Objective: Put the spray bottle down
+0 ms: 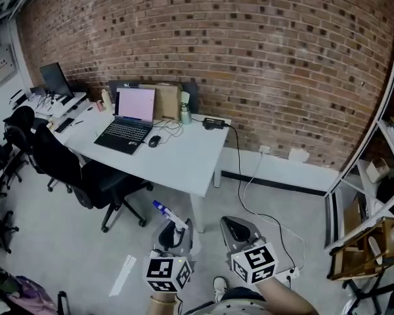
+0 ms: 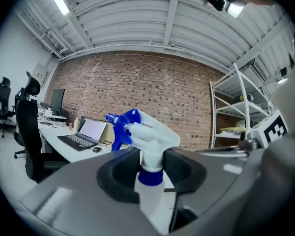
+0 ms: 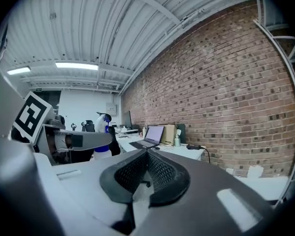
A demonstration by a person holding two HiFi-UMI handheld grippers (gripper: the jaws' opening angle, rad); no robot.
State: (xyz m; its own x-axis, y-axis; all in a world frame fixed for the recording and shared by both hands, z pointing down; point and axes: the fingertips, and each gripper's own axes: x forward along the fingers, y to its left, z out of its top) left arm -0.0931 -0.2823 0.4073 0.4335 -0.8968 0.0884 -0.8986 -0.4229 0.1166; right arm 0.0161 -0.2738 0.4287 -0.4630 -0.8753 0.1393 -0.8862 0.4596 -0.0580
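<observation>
Between jaws of left tongs (image 2: 150, 165): spray bottle (image 2: 146, 132) standing upright, pads clamping around its neck, blue nozzle pointing ahead toward desk (image 1: 184, 157). Right tongs (image 3: 147, 168) riding alongside, jaws together, gripping nothing. Desk lying ahead and slightly left, well apart; bare near corner looking likeliest landing spot. Laptop (image 1: 128, 122) sitting at far end; black chair (image 1: 85, 176) standing left of approach.

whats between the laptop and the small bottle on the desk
Head view: a brown cardboard box stands between the laptop and the bottle; a mouse lies just nearer us.
</observation>
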